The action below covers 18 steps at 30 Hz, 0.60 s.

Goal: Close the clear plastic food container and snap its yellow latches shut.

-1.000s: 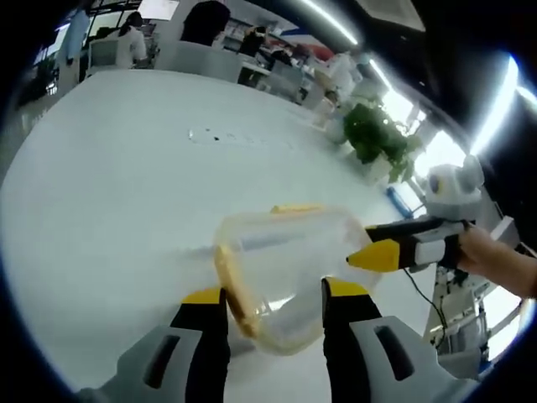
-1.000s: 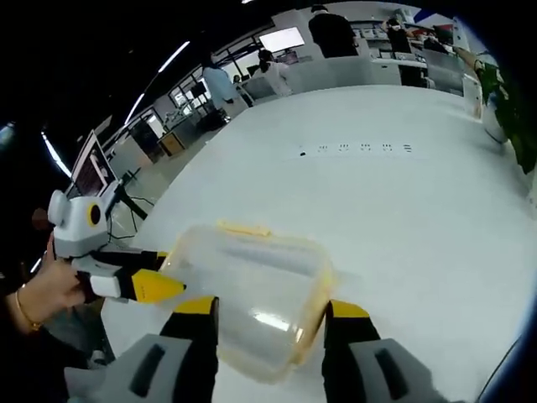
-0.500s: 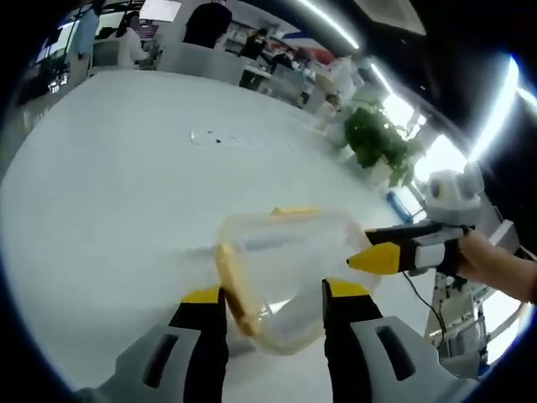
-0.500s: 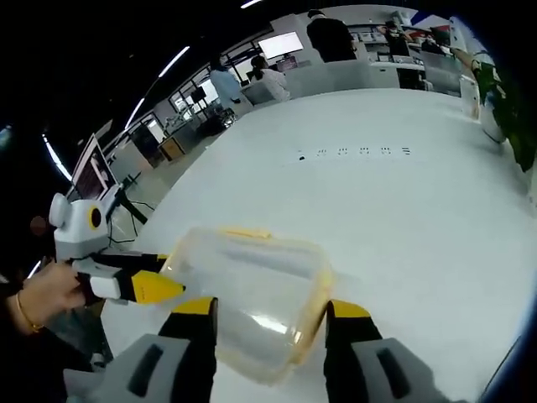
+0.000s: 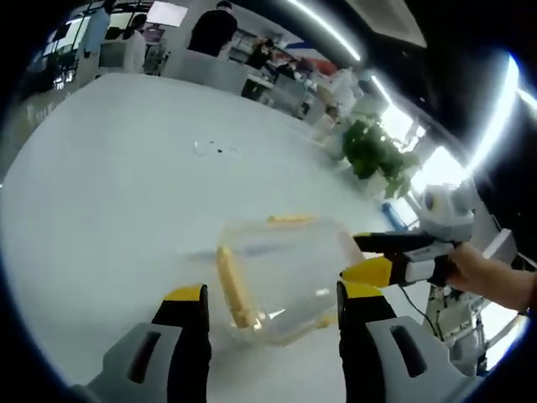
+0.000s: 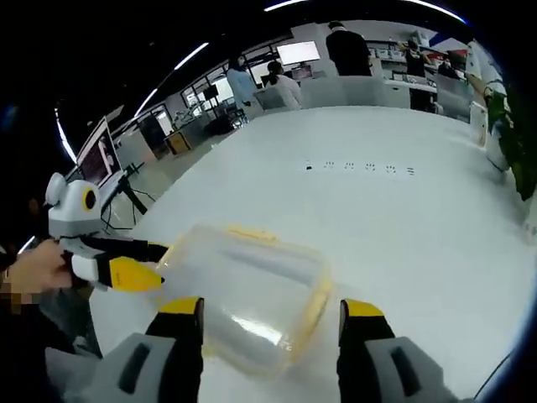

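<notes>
One clear plastic container (image 5: pixel 281 277) is sitting on the white table (image 5: pixel 109 185), lid on, rounded-rectangular in outline with soft corners and glossy, see-through walls. Yellow latches: two are showing in the left gripper view, a long one (image 5: pixel 235 287) along the near-left side and a short one (image 5: pixel 291 219) on the far edge. In the right gripper view the container (image 6: pixel 252 294) is showing a latch on the far edge (image 6: pixel 247 233) and one down the right side (image 6: pixel 312 304). Whether any latch is snapped down, I cannot tell.

Two tongs counted. The left gripper (image 5: pixel 275 295) is standing wide, its yellow-tipped black jaws flanking the container's near end; contact cannot be judged. The right gripper (image 6: pixel 273 309) is likewise standing wide, jaws either side of the container's near edge, holding nothing.

Left gripper view is also showing the other gripper (image 5: pixel 373 260) reaching in from the right, jaws apart at the container's right end, with a hand (image 5: pixel 491 277) behind it, plus a leafy green plant (image 5: pixel 377 155) beyond the table. Right gripper view is showing the opposite gripper (image 6: pixel 138 264) at the container's left end, and a row of small dark marks (image 6: pixel 361 166) on the matte tabletop. People are standing in the background of both views.
</notes>
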Available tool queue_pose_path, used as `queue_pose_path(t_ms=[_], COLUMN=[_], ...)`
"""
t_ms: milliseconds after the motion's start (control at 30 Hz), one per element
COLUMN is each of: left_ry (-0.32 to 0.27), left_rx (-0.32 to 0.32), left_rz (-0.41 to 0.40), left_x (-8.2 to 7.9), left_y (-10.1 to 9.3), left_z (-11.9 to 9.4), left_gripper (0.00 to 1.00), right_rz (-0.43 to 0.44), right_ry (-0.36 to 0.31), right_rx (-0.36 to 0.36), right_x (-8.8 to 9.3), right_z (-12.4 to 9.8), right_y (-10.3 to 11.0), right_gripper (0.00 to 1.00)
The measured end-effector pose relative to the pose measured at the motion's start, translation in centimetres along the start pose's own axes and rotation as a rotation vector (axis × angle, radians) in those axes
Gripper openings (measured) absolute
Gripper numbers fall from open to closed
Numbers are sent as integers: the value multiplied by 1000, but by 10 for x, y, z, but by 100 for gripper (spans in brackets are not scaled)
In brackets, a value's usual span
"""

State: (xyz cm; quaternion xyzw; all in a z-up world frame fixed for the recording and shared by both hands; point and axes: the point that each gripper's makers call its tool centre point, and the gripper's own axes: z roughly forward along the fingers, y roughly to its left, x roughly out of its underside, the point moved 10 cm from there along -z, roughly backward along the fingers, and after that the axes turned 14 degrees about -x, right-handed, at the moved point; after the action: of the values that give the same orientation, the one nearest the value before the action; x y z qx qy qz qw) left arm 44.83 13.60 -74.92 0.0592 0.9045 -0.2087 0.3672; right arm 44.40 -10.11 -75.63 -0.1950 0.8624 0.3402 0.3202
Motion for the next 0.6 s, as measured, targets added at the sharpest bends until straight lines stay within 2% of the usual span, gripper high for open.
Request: queue_pose_path(t_ms=[300,433,600], left_ry=[-56,-87,-155], left_rx=[-44,-60,-78], left_rz=[196,226,245], left_x=[6,8,13], left_y=[-6,-7,-9], left_z=[-33,-49,-73], left_gripper=[61,61,61], right_rz=[-46,-78,-79], right_ry=[-39,-50,-79], right_rx=[-4,-10,-20], right_x=[2,6,17], right_z=[-23,-32,-47], right_y=[19,31,46], right_gripper=[67,68,69])
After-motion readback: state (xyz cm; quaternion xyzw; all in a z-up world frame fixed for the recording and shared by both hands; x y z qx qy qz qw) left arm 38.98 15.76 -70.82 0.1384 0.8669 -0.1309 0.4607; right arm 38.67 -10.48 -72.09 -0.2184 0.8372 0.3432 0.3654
